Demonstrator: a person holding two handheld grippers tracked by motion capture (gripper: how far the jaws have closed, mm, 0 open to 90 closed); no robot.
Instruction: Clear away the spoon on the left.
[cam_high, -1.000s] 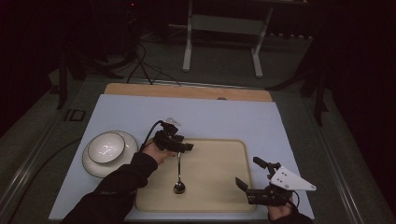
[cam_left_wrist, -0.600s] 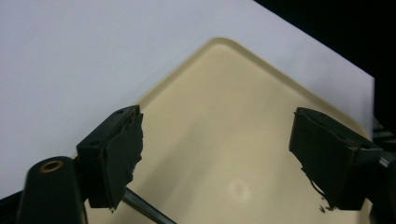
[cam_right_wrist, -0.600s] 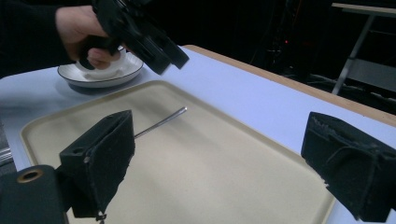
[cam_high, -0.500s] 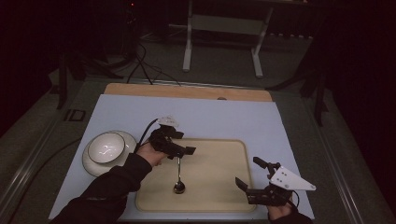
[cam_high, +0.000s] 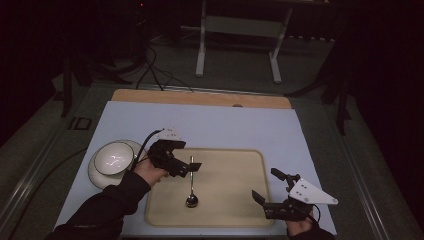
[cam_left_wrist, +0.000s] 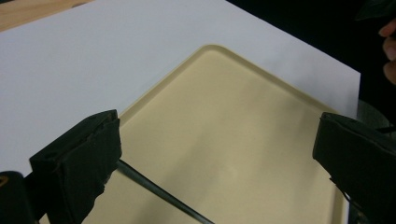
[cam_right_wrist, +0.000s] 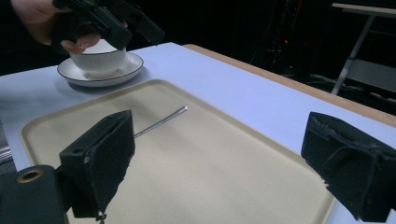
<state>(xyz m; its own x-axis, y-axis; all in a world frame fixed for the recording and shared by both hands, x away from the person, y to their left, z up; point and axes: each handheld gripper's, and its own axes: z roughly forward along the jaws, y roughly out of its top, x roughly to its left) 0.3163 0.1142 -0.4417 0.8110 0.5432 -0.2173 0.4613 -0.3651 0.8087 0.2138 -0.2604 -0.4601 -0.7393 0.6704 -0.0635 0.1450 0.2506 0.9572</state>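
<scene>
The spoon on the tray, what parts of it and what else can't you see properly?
- Spoon: in the right gripper view, the jaw in front hides its bowl end.
- Spoon, left gripper view: the bottom edge cuts it off.
- Cup: the left hand-held gripper covers its top, so what is inside cannot be told.

The room is dim, with most of the light falling on the worktop (cam_high: 200, 120), whose pale blue-white cover leaves a strip of bare wood (cam_high: 200, 97) showing along the far edge. Around it the floor (cam_high: 310, 75) is a dull grey-green. Beyond the far edge stands a white metal frame (cam_high: 237, 45) on two legs with flat feet, carrying a crossbar. To its left dark cables (cam_high: 155, 70) trail over the floor near black stand legs (cam_high: 67, 85). Another dark stand (cam_high: 342, 100) rises at the right. The back of the room fades into near black, and no wall or window can be made out
</scene>
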